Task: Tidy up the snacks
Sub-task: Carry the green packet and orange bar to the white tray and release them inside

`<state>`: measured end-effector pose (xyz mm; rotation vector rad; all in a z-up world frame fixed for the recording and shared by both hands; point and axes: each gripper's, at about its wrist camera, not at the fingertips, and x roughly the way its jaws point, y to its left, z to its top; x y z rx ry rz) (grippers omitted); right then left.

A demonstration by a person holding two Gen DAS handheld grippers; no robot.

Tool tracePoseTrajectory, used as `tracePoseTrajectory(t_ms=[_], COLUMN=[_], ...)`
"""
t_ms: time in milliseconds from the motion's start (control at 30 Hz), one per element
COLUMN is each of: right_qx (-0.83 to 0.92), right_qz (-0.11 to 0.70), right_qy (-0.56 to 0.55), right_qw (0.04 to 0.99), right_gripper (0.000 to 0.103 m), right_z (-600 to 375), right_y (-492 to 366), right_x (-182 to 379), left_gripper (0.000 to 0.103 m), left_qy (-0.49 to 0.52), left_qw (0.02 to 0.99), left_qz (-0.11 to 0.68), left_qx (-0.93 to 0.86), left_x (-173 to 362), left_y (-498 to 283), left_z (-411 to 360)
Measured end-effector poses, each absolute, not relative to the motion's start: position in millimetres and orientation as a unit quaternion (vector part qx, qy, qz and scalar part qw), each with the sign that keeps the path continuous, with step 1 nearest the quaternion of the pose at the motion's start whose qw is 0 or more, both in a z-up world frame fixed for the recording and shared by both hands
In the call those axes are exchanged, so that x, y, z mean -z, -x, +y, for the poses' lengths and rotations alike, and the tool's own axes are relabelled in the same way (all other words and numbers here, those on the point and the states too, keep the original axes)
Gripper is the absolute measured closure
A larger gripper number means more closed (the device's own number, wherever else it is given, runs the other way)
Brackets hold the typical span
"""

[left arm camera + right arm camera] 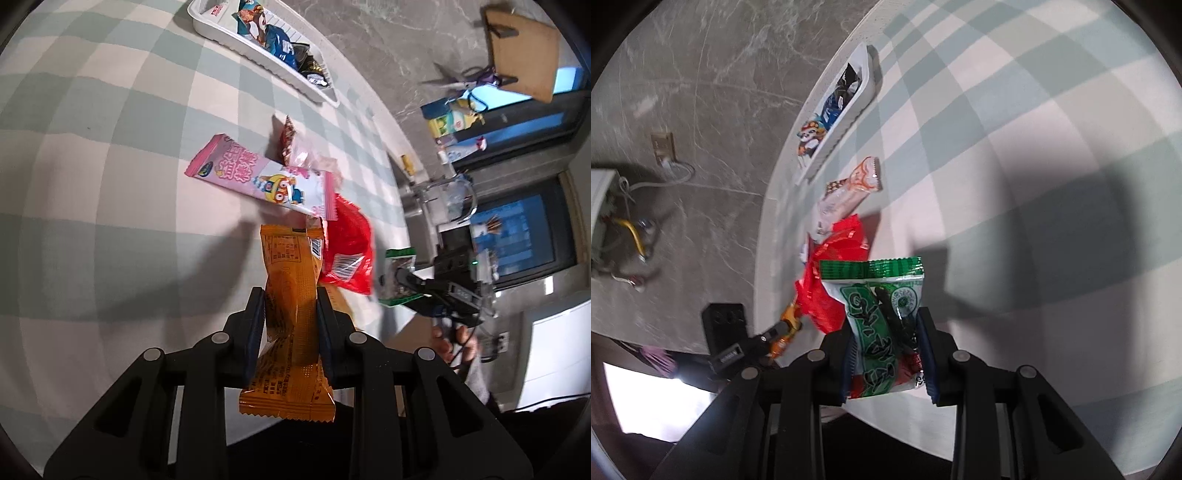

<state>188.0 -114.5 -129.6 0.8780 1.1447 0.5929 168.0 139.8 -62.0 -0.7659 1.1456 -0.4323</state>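
My left gripper is shut on an orange snack packet, which stands up between the pads above the checked tablecloth. Beyond it lie a pink cartoon packet, a red packet and a small red-brown packet. My right gripper is shut on a green and white packet, next to the red packet. Each gripper shows in the other's view: the right gripper with the green packet, the left gripper with the orange packet.
A white tray holding several packets stands at the far table edge, also seen as the tray in the right wrist view. Past the rounded table edge is grey marble floor with scissors, a wooden board and a floor socket.
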Motion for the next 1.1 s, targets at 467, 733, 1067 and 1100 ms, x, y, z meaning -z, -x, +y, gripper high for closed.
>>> tracePoseTrajectory(t_ms=[467,733,1067,1100], right_qx=[-0.294,-0.299,-0.306,-0.308], right_qz=[0.496,0.489,0.477,0.476], right_qy=[-0.444,-0.448,-0.447,-0.447], right_qw=[0.685,0.687,0.692,0.692], right_gripper=[0.071,0.071,0.071,0.071], right_z=[-108,-101,-89,-87], right_y=[-217,-250,-306,-315], right_x=[114,102,81,78], left_gripper=[0.079,0.079,0.079,0.079], left_qy=[0.417,0.428,0.438,0.439], left_qw=[0.736,0.737,0.742,0.743], left_qz=[0.48,0.467,0.451,0.449], left_qx=[0.234,0.237,0.232,0.231], left_x=[32,24,17,16], left_y=[-183,-223,-287,-293], left_z=[164,180,204,208])
